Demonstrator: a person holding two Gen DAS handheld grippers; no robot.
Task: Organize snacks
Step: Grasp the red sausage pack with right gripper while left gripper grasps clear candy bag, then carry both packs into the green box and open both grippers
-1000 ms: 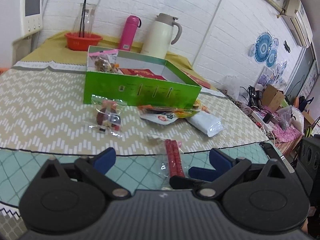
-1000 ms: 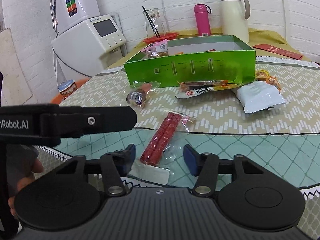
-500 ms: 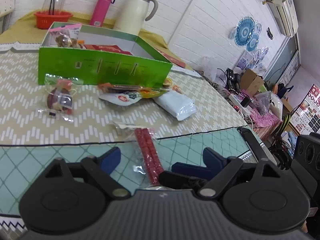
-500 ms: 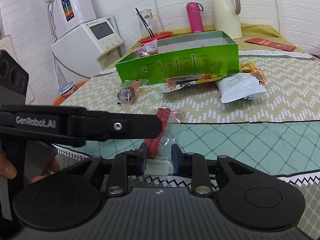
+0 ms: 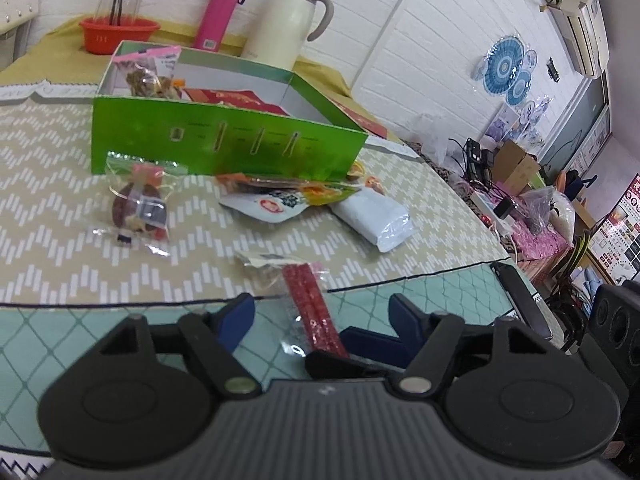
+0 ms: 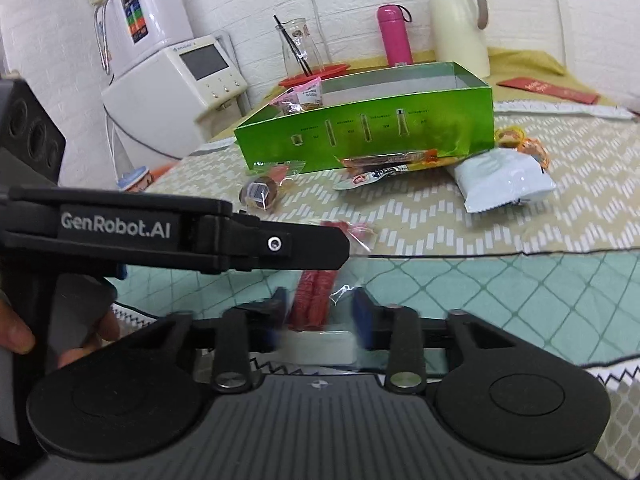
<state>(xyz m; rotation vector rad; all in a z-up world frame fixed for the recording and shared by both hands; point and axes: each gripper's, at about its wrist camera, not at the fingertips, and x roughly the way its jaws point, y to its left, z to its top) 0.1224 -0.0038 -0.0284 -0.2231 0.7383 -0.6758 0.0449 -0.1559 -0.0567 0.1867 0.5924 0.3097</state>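
A clear packet of red sticks [image 5: 310,306] lies at the near table edge, between the fingers of both grippers; it also shows in the right wrist view [image 6: 314,296]. My left gripper [image 5: 322,318] is open around it. My right gripper [image 6: 322,306] is partly closed about the packet's near end, blurred by motion; I cannot tell if the pads touch it. Behind stands the open green box [image 5: 224,136] with snacks inside. In front of it lie a round wrapped snack [image 5: 138,210], a white pouch [image 5: 374,218] and flat orange packets [image 5: 280,196].
A cream jug [image 5: 286,24], a pink bottle [image 5: 218,14] and an orange basket [image 5: 116,34] stand at the back of the table. A white appliance [image 6: 176,92] stands off its left side. The left gripper's arm [image 6: 176,240] crosses the right wrist view.
The right gripper's fingers closed in on the red stick packet, then widened a little. The left gripper moved closer, bringing the packet between its open fingers.
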